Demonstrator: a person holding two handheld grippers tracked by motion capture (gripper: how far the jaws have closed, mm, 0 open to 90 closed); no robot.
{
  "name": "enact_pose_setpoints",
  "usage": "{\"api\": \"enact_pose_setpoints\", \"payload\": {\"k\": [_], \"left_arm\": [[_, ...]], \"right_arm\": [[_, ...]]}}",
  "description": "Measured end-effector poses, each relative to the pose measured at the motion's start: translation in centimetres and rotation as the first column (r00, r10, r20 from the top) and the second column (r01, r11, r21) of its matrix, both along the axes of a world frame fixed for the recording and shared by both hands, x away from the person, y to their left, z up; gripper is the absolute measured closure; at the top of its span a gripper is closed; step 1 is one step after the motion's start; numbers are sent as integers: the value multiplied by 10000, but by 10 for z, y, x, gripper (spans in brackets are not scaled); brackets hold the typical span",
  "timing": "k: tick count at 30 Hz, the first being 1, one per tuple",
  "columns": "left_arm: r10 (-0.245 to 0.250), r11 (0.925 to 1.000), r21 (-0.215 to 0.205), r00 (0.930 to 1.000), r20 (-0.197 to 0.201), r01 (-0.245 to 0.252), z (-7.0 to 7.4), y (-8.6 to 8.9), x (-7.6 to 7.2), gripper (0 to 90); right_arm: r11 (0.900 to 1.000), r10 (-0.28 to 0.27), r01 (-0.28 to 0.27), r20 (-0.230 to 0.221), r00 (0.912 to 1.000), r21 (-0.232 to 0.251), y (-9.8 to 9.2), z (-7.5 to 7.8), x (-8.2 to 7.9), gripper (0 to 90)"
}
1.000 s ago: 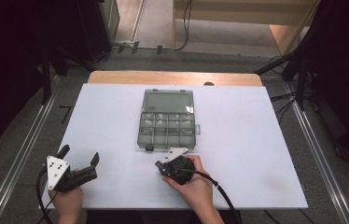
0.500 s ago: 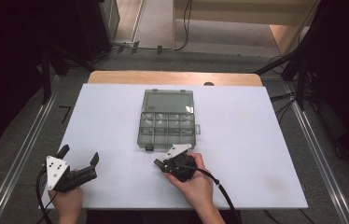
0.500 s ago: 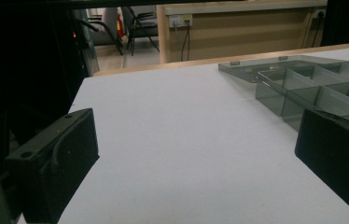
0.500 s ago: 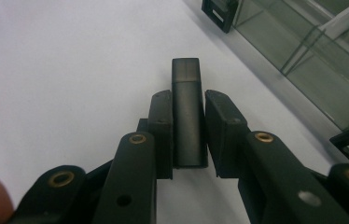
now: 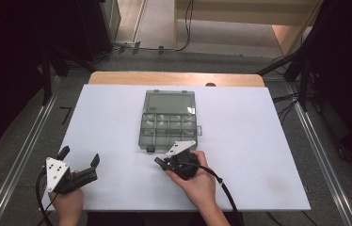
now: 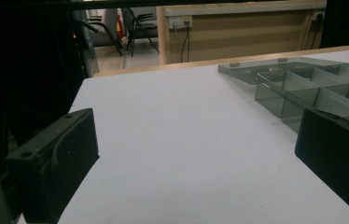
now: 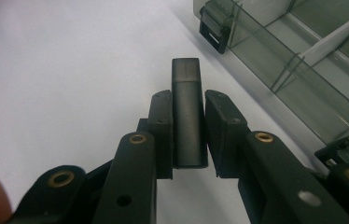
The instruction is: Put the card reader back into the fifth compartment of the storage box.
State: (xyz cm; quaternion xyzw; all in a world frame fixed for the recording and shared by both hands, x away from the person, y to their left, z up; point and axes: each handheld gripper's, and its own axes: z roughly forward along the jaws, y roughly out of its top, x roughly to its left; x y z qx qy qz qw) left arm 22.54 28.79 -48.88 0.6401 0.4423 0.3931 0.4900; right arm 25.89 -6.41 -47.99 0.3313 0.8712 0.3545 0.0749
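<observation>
Right gripper view: right claw [image 7: 187, 135] clamped on a small dark rectangular block [image 7: 189, 116], just beside the open compartment box [image 5: 168, 123] on the white surface [image 5: 259, 150]; left claw [image 5: 79, 158] open, empty.

Even overhead light, dark surroundings, soft blur up close.

High view looking down from above near edge; gripper views skimming low over white table [image 5: 259, 141], both sharing compartment box [image 6: 312, 88].
</observation>
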Motion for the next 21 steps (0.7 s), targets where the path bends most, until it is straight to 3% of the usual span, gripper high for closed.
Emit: {"api": "enact_pose_setpoints", "payload": {"k": [21], "left_arm": [[-9, 10000, -51, 10000, -2, 9, 0, 0, 0, 0]], "right_arm": [[9998, 65, -67, 115, 9999, 169, 0, 12, 7, 709]]}}
